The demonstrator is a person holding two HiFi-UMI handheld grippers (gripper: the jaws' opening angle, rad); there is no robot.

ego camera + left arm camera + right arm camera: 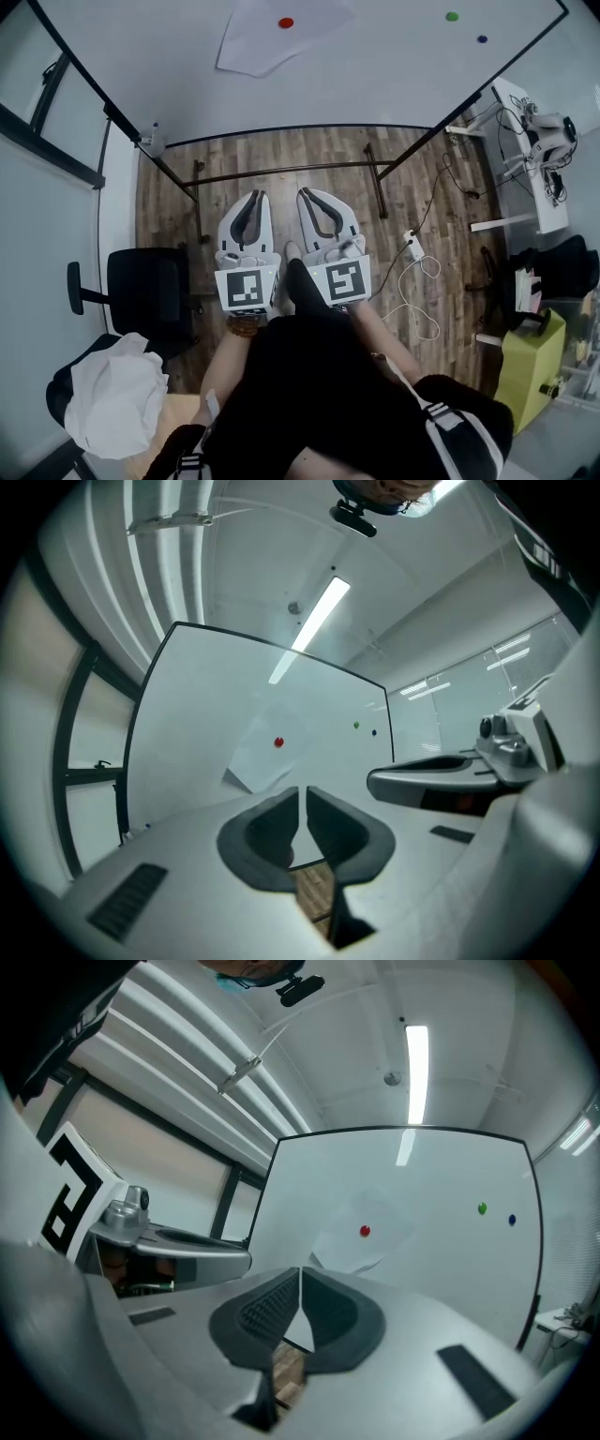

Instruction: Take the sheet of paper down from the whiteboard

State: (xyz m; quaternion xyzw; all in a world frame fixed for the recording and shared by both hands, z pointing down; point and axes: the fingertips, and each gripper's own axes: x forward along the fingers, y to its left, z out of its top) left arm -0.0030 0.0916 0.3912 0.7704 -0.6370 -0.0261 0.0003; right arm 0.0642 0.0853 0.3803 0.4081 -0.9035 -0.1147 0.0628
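A white sheet of paper (272, 42) hangs on the whiteboard (375, 66), pinned by a red magnet (286, 22); its lower corner curls off the board. Both grippers point level at the board and stand well short of it, side by side over the wooden floor. My left gripper (257, 194) shows a slim gap between its tips, with nothing in it. My right gripper (307, 193) is shut and empty. The left gripper view has the paper (267, 761) just above the left gripper (302, 789). The right gripper view has the paper (361, 1241) up and right of the right gripper (300, 1271).
A green magnet (452, 16) and a blue magnet (482, 39) sit on the board's right side. The board's stand bar (291, 172) crosses the floor ahead. A black chair (150, 291) and white cloth (117, 394) are left; cables (417, 281), a desk (530, 159) and a green cabinet (534, 366) are right.
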